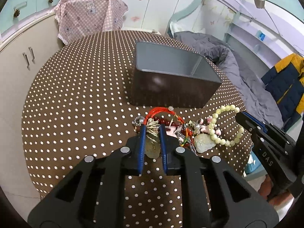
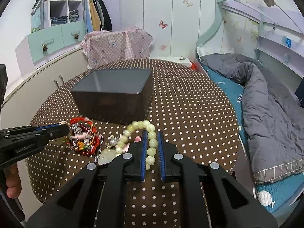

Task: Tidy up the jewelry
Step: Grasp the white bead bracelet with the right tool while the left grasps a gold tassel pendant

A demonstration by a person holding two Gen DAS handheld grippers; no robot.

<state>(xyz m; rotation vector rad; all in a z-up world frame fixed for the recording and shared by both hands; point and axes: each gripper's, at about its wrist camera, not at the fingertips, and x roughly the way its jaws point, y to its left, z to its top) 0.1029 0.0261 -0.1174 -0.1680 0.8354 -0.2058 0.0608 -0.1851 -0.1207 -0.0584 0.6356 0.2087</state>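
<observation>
A dark grey open box (image 1: 171, 70) stands on the brown dotted tablecloth; it also shows in the right wrist view (image 2: 112, 93). In front of it lies a pile of jewelry (image 1: 182, 131). My left gripper (image 1: 152, 128) is shut on a tasselled jade pendant (image 1: 152, 144) tied to a red cord (image 1: 159, 112). My right gripper (image 2: 152, 133) is closed around the pale green bead bracelet (image 2: 151, 142), which shows in the left wrist view (image 1: 224, 125) beside a pale jade carving (image 1: 204, 142). Red beads (image 2: 89, 150) lie in the pile.
The round table (image 2: 190, 104) has its edge close on the right. A bed with a grey duvet (image 2: 266, 104) lies to the right. A chair under a pink checked cloth (image 1: 89, 17) stands behind the table. Cabinets (image 1: 19, 60) line the left.
</observation>
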